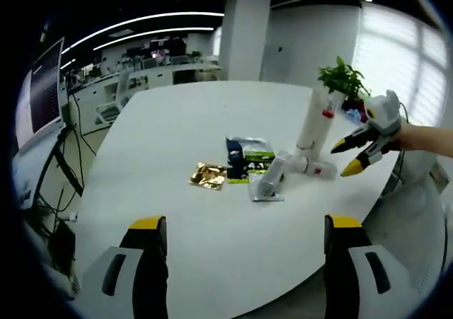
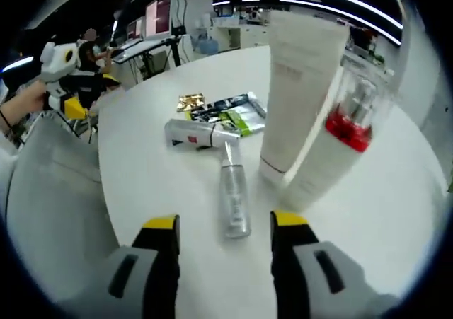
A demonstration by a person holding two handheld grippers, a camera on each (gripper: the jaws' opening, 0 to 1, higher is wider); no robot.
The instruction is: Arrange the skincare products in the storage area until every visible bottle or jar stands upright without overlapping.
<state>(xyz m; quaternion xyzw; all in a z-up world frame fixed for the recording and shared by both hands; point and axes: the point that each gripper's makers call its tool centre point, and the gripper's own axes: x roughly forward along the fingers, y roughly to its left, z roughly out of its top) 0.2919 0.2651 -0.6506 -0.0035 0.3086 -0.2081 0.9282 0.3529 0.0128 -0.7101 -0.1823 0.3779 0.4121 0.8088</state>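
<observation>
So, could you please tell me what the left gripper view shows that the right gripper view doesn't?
Left gripper view: a potted plant and the right tongs, open. Right gripper view: the left tongs. Shared: the white table, a gold sachet, green packets, a clear bottle and silver tube lying flat, and a tall white tube standing.

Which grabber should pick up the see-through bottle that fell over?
Probably the right gripper. The clear bottle lies just ahead of its open jaws. The left gripper hangs back near the table edge, farther from the bottles.
</observation>
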